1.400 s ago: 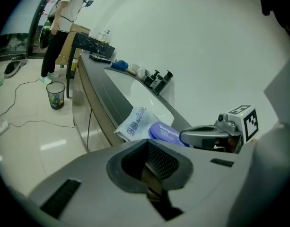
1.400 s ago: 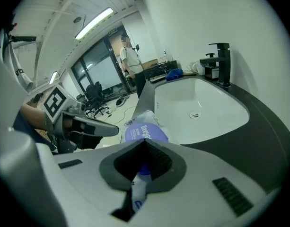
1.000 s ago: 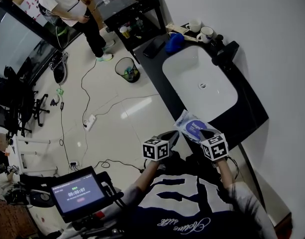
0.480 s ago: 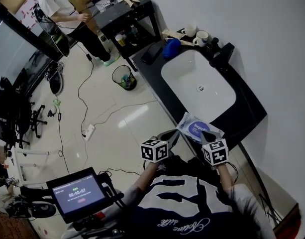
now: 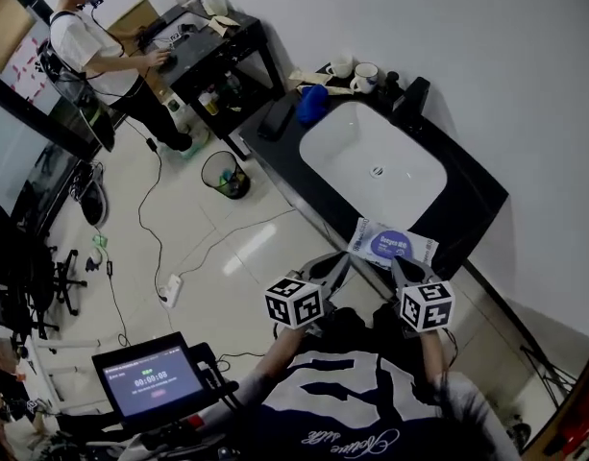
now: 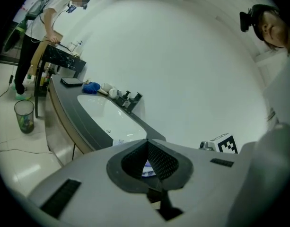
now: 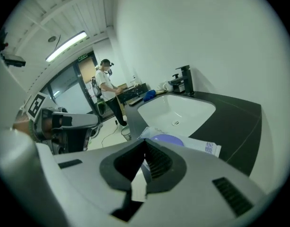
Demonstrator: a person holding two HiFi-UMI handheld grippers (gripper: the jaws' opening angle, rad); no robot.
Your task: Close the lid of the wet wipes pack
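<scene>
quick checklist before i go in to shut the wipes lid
1. Wet wipes pack lies flat on the counter beside the sink, just ahead of both grippers: ok.
2. Lid is open and needs closing: cannot tell, as no view shows whether the flap is raised.
3. Left gripper is shut and empty: ok.
4. Right gripper is shut and empty, aimed at the pack: ok.
5. Nothing rests on top of the pack: ok.
6. Pack is fully supported at the counter's near edge: cannot tell.
</scene>
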